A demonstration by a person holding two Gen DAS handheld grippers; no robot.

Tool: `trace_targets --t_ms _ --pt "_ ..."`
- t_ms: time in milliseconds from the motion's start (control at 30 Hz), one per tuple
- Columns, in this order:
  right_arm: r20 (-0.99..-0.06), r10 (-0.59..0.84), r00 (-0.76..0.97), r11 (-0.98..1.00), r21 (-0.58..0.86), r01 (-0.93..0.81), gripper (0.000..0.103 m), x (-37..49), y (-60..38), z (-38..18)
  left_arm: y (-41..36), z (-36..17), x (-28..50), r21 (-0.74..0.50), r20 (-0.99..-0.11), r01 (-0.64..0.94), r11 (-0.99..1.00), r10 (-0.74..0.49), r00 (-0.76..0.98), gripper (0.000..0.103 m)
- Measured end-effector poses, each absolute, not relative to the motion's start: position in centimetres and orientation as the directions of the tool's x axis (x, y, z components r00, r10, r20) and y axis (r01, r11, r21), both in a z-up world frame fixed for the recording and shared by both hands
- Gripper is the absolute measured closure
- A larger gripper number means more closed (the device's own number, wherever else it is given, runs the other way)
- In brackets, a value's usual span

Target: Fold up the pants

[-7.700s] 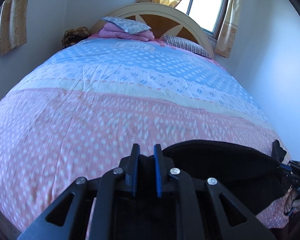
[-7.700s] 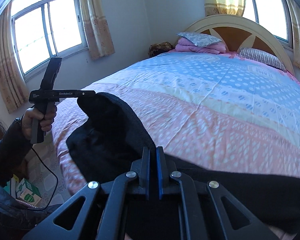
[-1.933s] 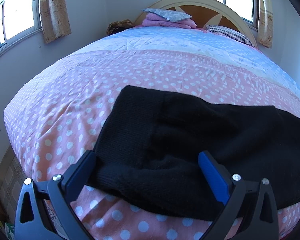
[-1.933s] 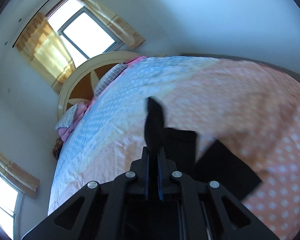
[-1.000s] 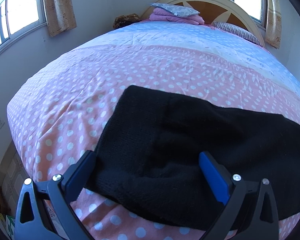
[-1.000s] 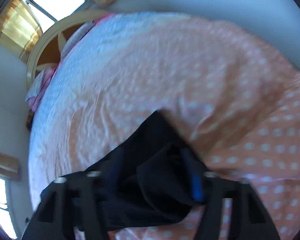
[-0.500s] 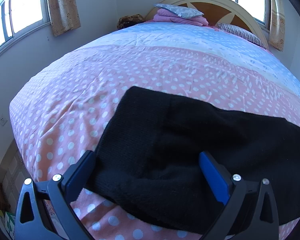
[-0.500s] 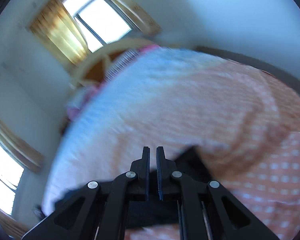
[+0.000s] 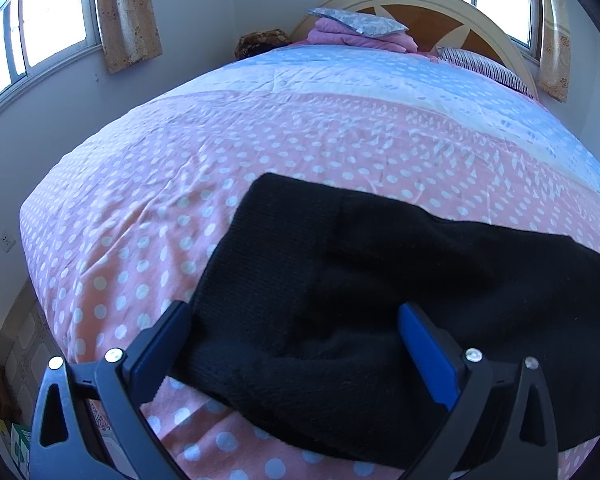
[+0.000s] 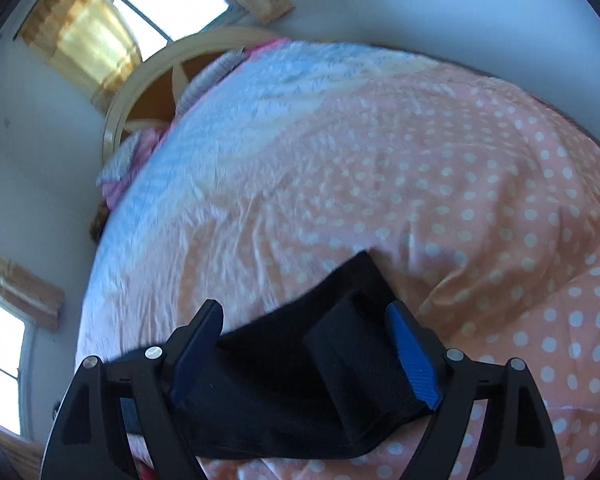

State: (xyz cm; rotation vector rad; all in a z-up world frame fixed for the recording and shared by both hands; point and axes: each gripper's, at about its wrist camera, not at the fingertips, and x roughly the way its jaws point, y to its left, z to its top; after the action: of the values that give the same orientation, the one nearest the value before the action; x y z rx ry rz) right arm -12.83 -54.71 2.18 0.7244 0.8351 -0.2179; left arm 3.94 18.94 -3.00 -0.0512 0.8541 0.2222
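Black knit pants (image 9: 380,272) lie flat across the pink polka-dot bed cover (image 9: 172,200) near the foot of the bed. In the left wrist view my left gripper (image 9: 294,332) is open wide, its jaws on either side of the waist end, just above it. In the right wrist view my right gripper (image 10: 304,340) is open over the leg end of the pants (image 10: 300,392), where a cuff (image 10: 356,356) is folded over on top. The view is tilted and slightly blurred.
The bed runs back to a curved headboard (image 9: 420,0) with folded pink bedding (image 9: 360,36) and a striped pillow (image 9: 480,66). Curtained windows (image 9: 40,36) are on the left wall. The bed's left edge (image 9: 32,248) drops to a tiled floor.
My right gripper was shut half a second ago and is open now, over the leg end. The left gripper stays open over the waist and has barely shifted.
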Motion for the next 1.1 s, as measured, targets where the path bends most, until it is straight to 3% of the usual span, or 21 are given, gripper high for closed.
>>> trace_targets --t_ms 67,100,133,267,333,433,567,633,700,833,867,900,933,967,1000,1100 --pt "-0.785 0.099 0.612 0.772 0.449 0.451 0.024 -12.0 -54.2 1.1 18.9 -3.0 4.0 0.045 -0.752 -0.215 0.976 0.175 0.635 0.000" --pt "-0.799 0.096 0.593 0.785 0.427 0.448 0.047 -11.7 -53.9 0.6 18.9 -3.0 4.0 0.044 -0.754 -0.215 0.976 0.174 0.634 0.000" --pt "-0.824 0.081 0.561 0.805 0.386 0.450 0.094 -11.2 -53.5 0.2 18.9 -3.0 4.0 0.042 -0.755 -0.215 0.976 0.172 0.633 0.000" --pt "-0.871 0.045 0.489 0.849 0.291 0.440 0.094 -10.2 -51.9 -0.2 18.9 -3.0 4.0 0.042 -0.756 -0.215 0.976 0.172 0.632 0.000" --pt "-0.845 0.043 0.534 0.862 0.301 0.407 0.094 -10.8 -50.8 1.6 19.0 -3.0 4.0 0.042 -0.755 -0.216 0.975 0.172 0.632 0.000" --pt "-0.688 0.075 0.722 0.865 0.405 0.296 0.094 -13.0 -49.7 6.4 19.0 -2.9 4.1 0.040 -0.756 -0.225 0.974 0.177 0.630 0.000" --pt "-0.388 0.130 0.912 0.852 0.515 0.097 0.094 -17.3 -50.2 11.7 19.0 -2.9 4.3 0.039 -0.758 -0.234 0.971 0.181 0.627 0.000" --pt "-0.346 0.141 0.928 0.839 0.540 0.073 0.094 -18.3 -51.5 11.6 19.0 -3.0 4.2 0.038 -0.750 -0.236 0.971 0.183 0.635 0.000" --pt "-0.422 0.145 0.895 0.829 0.545 0.123 0.093 -18.1 -53.3 8.7 18.9 -3.1 4.1 0.041 -0.743 -0.239 0.970 0.189 0.642 0.000" --pt "-0.780 0.087 0.619 0.802 0.424 0.421 0.088 -16.6 -56.6 0.1 18.9 -3.1 4.2 0.042 -0.747 -0.238 0.970 0.188 0.637 0.000" --pt "-0.797 0.088 0.597 0.783 0.426 0.453 0.087 -17.0 -57.5 -0.9 18.9 -3.0 4.3 0.041 -0.750 -0.235 0.971 0.185 0.635 0.000" --pt "-0.772 0.098 0.628 0.741 0.478 0.472 0.067 -18.1 -58.8 -1.2 19.0 -3.0 4.4 0.040 -0.752 -0.234 0.972 0.183 0.633 0.000" --pt "-0.764 0.062 0.643 0.715 0.483 0.505 0.039 -18.9 -59.6 -0.9 19.0 -3.0 4.4 0.039 -0.753 -0.234 0.971 0.182 0.632 0.000" --pt "-0.765 -0.024 0.643 0.695 0.450 0.561 0.031 -19.9 -60.5 -0.2 19.0 -3.0 4.5 0.038 -0.754 -0.236 0.971 0.183 0.631 0.000" --pt "-0.761 -0.093 0.642 0.681 0.422 0.599 0.026 -20.7 -61.2 0.5 19.0 -3.0 4.6 0.038 -0.754 -0.240 0.970 0.185 0.630 0.000" --pt "-0.713 -0.113 0.692 0.609 0.501 0.615 0.026 -22.8 -63.1 1.5 18.9 -3.1 4.6 0.041 -0.751 -0.244 0.969 0.191 0.632 0.000"
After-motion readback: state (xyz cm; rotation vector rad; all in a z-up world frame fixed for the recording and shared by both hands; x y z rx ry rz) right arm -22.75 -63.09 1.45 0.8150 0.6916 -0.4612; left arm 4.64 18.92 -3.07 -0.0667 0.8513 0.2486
